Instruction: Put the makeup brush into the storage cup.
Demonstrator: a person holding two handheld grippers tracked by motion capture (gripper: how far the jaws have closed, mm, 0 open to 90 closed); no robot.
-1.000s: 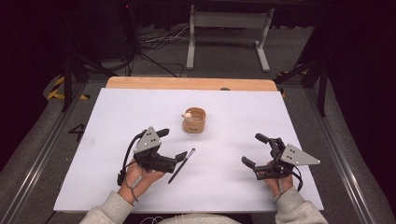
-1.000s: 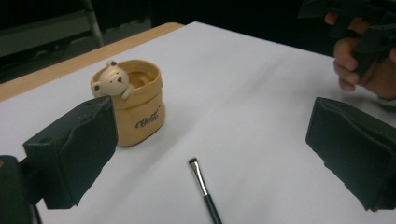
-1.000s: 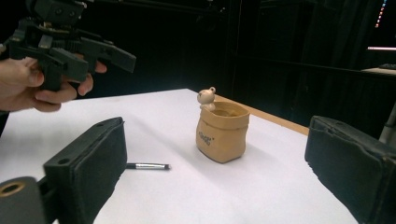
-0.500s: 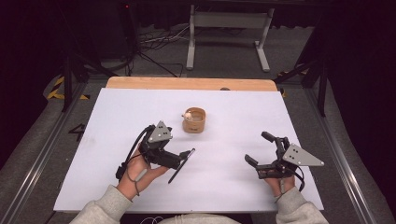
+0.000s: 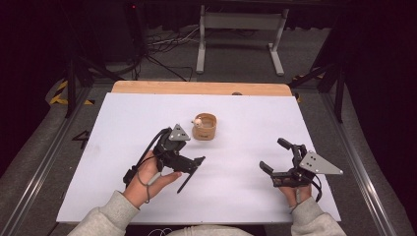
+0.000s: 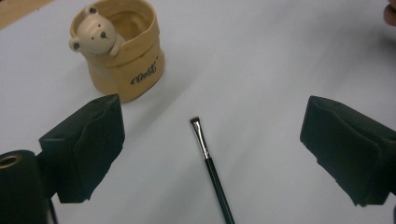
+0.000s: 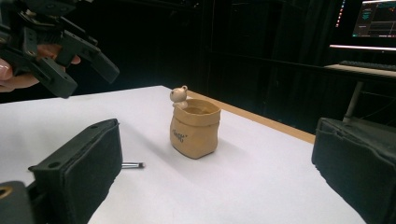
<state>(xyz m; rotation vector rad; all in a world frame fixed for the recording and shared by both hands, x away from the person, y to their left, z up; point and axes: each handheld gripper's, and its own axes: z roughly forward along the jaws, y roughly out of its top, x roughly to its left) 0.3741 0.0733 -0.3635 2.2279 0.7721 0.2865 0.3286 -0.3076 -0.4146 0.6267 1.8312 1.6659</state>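
On the left side of the desk [image 5: 123, 118], the left tool [image 5: 193, 166] hangs just above the white surface with its jaws spread wide and nothing between them. Under it lies the brush [image 6: 211, 168], a thin make-up brush with a dark handle, flat on the desk and untouched. Its bristle tip points toward the pot [image 5: 204, 126], a small tan holder with a little bear on its rim, which stands upright and near, a bit farther from the person. The pot looks empty inside. At the right, the right tool [image 5: 275, 158] is low over the desk, well apart from both things, also spread and holding nothing.

I judge that the work is at its very beginning: the brush is not yet gripped, and lifting it and placing it in the pot are both left to do.

The left gripper view shows the brush clearly, lying between the two jaws, and the printed word on the pot. From above, the tool covers part of the brush. The right gripper view gives the pot from the side, with only the brush tip [image 7: 135, 164] visible beside its own jaw.
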